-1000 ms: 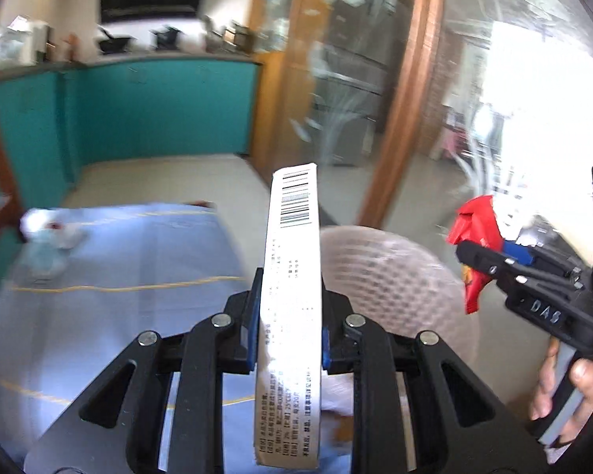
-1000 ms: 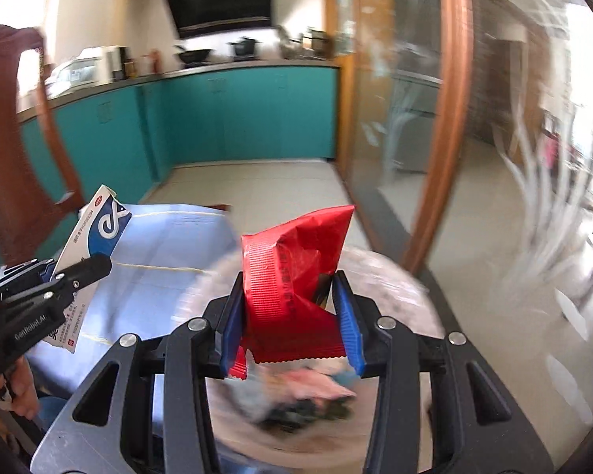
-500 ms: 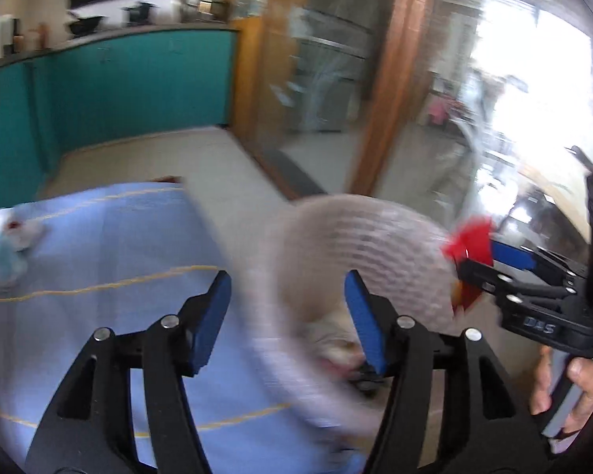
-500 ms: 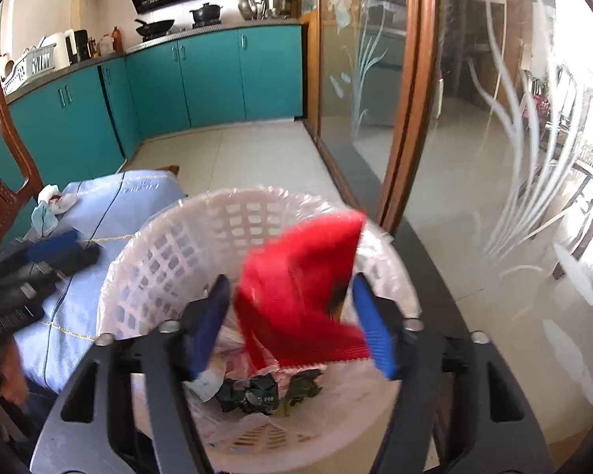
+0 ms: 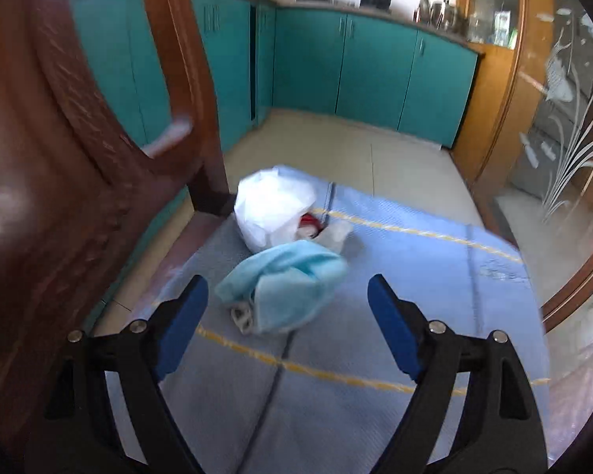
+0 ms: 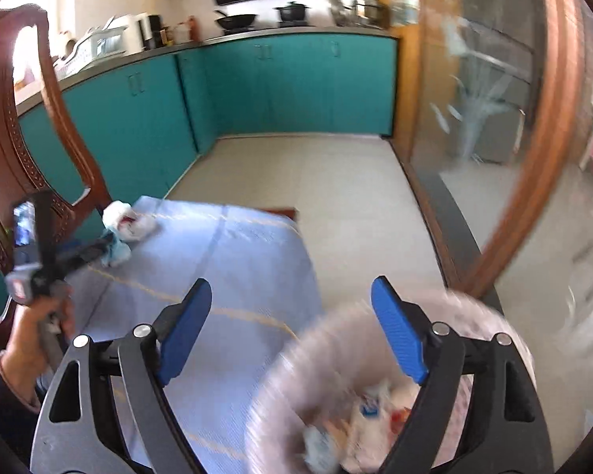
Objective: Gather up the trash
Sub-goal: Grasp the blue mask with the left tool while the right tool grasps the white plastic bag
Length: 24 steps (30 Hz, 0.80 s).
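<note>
A crumpled light-blue face mask (image 5: 286, 284) lies on the blue tablecloth (image 5: 435, 276), with a white crumpled wrapper (image 5: 274, 205) holding something red just behind it. My left gripper (image 5: 286, 316) hovers close over the mask, jaws opening wide, nothing between the pads. In the right wrist view the same mask (image 6: 116, 251) and wrapper (image 6: 124, 219) lie at the cloth's far left corner, with the left gripper (image 6: 95, 251) reaching at them. My right gripper (image 6: 292, 316) is empty, its jaws opening, above the blurred white mesh basket (image 6: 308, 339) that holds several pieces of trash.
A carved dark wooden chair back (image 5: 79, 138) rises close on the left of the table. Teal kitchen cabinets (image 6: 288, 87) line the far wall. A wood-framed glass door (image 6: 533, 138) runs along the right. A person's hand (image 6: 31, 339) grips the left tool's handle.
The left gripper dropped the white box and swung left from the basket to the mask and wrapper. The right gripper let the red packet fall into the basket and swung left.
</note>
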Available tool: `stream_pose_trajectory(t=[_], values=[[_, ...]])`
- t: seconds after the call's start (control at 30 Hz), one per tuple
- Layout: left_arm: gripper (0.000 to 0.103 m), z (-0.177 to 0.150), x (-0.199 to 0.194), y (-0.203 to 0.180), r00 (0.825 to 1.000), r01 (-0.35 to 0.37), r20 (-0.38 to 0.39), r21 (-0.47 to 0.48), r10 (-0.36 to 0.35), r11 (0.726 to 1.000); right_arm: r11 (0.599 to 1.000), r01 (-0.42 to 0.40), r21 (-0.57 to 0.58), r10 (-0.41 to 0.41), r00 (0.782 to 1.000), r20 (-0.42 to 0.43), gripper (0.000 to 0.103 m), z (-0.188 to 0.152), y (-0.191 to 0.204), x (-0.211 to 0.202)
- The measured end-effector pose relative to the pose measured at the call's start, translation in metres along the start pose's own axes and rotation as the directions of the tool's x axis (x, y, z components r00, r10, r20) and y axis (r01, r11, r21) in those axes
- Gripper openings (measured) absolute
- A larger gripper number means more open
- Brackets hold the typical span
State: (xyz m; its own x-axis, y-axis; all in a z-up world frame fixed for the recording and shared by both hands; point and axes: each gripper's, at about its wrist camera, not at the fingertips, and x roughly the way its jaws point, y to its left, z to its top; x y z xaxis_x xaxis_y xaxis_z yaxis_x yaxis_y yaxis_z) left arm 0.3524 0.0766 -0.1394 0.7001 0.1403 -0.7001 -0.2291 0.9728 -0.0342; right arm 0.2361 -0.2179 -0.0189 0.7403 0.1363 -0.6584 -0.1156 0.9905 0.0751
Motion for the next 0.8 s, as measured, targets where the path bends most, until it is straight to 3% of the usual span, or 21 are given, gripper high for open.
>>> stream_pose_trajectory(t=[0.07, 0.13, 0.2, 0.3, 0.43, 0.5, 0.57, 0.7, 0.73, 0.77, 0.8], values=[[0.057, -0.002, 0.02, 0.007, 0.999, 0.002, -0.054, 0.0, -0.002, 1.0, 1.0, -0.028, -0.01, 0.028, 1.0, -0.004, 0.082, 0.022, 0.024, 0.024], [0.027, -0.005, 0.022, 0.007, 0.997, 0.016, -0.077, 0.021, -0.014, 1.0, 0.995, -0.086, 0.05, 0.087, 0.996, -0.02, 0.082, 0.044, 0.042, 0.05], [0.014, -0.007, 0.015, 0.009, 0.998, 0.04, -0.058, 0.047, -0.037, 0.998, 0.97, -0.199, 0.141, 0.206, 0.978, -0.033, 0.082, 0.066, 0.065, 0.084], [0.011, -0.02, -0.01, 0.025, 0.991, 0.117, -0.065, 0.01, -0.116, 0.993, 0.95, -0.264, 0.166, 0.278, 0.958, -0.065, 0.082, 0.088, 0.109, 0.136], [0.01, -0.041, -0.045, 0.036, 0.994, 0.098, -0.053, 0.002, -0.098, 0.995, 0.961, -0.269, 0.054, 0.274, 0.953, -0.132, 0.082, 0.095, 0.176, 0.197], [0.01, -0.054, -0.057, 0.04, 0.996, 0.075, -0.041, 0.016, -0.074, 0.997, 0.946, -0.323, 0.009, 0.319, 0.928, -0.194, 0.082, 0.089, 0.209, 0.226], [0.01, -0.067, -0.065, 0.044, 0.995, 0.09, -0.049, 0.009, -0.089, 0.996, 0.92, -0.391, 0.009, 0.38, 0.887, -0.262, 0.082, 0.081, 0.228, 0.246], [0.01, -0.08, -0.068, 0.039, 0.995, 0.092, -0.049, 0.043, -0.09, 0.995, 0.92, -0.387, -0.062, 0.344, 0.874, -0.344, 0.081, 0.054, 0.253, 0.264], [0.01, -0.081, -0.068, 0.035, 0.995, 0.094, -0.049, 0.054, -0.092, 0.994, 0.919, -0.388, -0.07, 0.341, 0.872, -0.352, 0.078, 0.05, 0.255, 0.265], [0.01, -0.08, -0.069, 0.033, 0.996, 0.086, -0.04, 0.064, -0.083, 0.994, 0.917, -0.39, -0.078, 0.34, 0.87, -0.356, 0.056, 0.047, 0.256, 0.264], [0.01, -0.079, -0.068, 0.031, 0.997, 0.079, -0.031, 0.067, -0.077, 0.995, 0.915, -0.396, -0.081, 0.343, 0.867, -0.363, 0.043, 0.044, 0.256, 0.262]])
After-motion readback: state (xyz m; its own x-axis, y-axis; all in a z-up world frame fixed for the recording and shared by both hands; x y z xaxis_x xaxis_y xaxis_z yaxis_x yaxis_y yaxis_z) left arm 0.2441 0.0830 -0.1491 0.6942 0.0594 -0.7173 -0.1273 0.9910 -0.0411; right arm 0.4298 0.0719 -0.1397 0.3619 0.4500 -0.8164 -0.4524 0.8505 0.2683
